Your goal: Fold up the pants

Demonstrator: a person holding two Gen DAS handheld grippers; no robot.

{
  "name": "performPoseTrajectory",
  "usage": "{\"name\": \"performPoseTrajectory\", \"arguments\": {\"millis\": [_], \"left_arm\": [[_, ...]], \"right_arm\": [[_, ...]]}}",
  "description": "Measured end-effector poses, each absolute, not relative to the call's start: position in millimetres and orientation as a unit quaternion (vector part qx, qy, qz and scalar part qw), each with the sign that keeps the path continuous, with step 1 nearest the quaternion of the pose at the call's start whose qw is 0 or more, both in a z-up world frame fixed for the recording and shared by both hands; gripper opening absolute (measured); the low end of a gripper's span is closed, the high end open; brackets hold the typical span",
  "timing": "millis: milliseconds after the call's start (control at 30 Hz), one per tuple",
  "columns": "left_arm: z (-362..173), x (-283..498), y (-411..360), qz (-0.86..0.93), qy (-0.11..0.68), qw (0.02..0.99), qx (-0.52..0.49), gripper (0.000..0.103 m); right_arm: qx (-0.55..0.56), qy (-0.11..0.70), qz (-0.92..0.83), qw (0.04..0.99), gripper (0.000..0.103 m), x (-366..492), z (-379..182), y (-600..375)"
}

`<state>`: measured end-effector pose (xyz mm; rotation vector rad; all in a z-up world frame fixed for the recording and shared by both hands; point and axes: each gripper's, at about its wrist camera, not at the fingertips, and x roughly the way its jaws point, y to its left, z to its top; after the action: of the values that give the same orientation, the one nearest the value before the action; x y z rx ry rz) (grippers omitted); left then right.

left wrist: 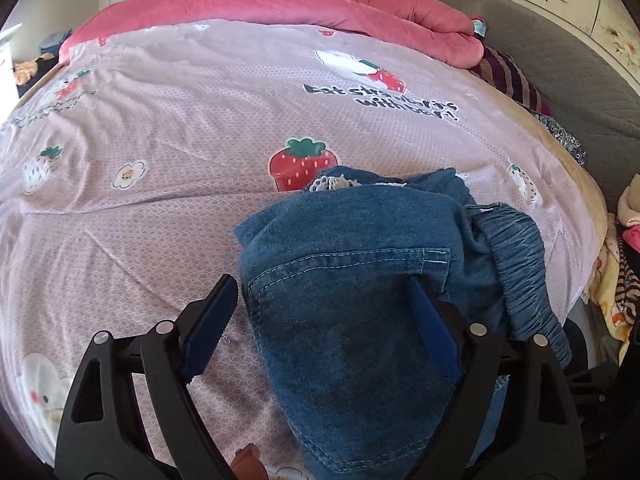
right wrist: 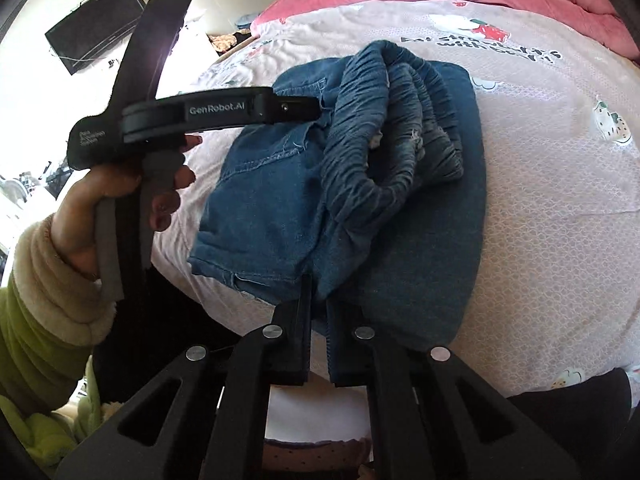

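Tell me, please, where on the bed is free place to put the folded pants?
Free: the pink sheet left of the jeans, between the strawberry print and the pink quilt. Crowded: the right edge, with striped clothes.

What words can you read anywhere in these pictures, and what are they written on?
"GenRobot.AI": on the left hand-held gripper, along its black body.
"Eat strawberries with bear!" (roughly; letters are warped): on the pink bedsheet.
Small grey print on the gripper's handle: too blurred to read.
No writing shows on the jeans.

My pants [right wrist: 352, 184] lie on the bed [right wrist: 540, 184] near its front edge; the quilt [left wrist: 280, 4] lies bunched along the far edge.
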<state>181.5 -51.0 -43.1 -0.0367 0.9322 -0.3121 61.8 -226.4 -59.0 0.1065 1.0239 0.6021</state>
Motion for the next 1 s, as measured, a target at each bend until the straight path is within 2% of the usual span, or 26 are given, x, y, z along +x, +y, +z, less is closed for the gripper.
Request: {"name": "performPoseTrajectory", "arguments": {"millis": [100, 200, 300, 367, 500, 533, 600, 667, 733, 1000], "left_arm": [[-43.4, 181.4, -51.5, -0.151, 0.446, 0.882, -0.015, 0.08], [-41.9, 180.4, -52.7, -0.149, 0.444, 0.884, -0.011, 0.08], [-37.0, 176.3, -53.7, -0.15, 0.435, 0.888, -0.007, 0.08], [-34.1, 172.9, -53.8, -0.152, 0.431, 0.889, -0.008, 0.08], [-29.5, 166.7, -56.8, -0.159, 0.424, 0.891, -0.005, 0.08], [-27.9, 164.5, -58.1, -0.159, 0.421, 0.893, -0.002, 0.08], [-25.5, 161.5, -59.4, -0.159, 0.417, 0.895, 0.002, 0.08], [-23.0, 158.9, -60.9, -0.161, 0.413, 0.896, 0.004, 0.08], [-20.1, 155.0, -62.4, -0.163, 0.408, 0.898, 0.006, 0.08], [-12.2, 140.7, -59.8, -0.159, 0.392, 0.906, 0.01, 0.083]], "right_arm": [[0.052, 0.48, 0.283, 0.829, 0.005, 59.3, -61.3, -227.4], [0.059, 0.479, 0.286, 0.828, 0.01, 56.8, -56.7, -230.2], [0.09, 0.48, 0.29, 0.823, 0.024, 57.7, -50.4, -239.8], [0.098, 0.472, 0.286, 0.828, 0.039, 56.4, -43.4, -246.1], [0.09, 0.454, 0.265, 0.846, 0.048, 53.2, -31.7, -257.1], [0.094, 0.451, 0.261, 0.848, 0.054, 53.9, -28.9, -259.9], [0.106, 0.442, 0.255, 0.853, 0.059, 54.1, -24.5, -268.0], [0.112, 0.436, 0.246, 0.859, 0.068, 55.0, -20.2, -273.2], [0.118, 0.429, 0.24, 0.863, 0.074, 55.4, -15.7, -278.2], [0.113, 0.41, 0.228, 0.876, 0.089, 81.5, -0.4, -291.4]]}}
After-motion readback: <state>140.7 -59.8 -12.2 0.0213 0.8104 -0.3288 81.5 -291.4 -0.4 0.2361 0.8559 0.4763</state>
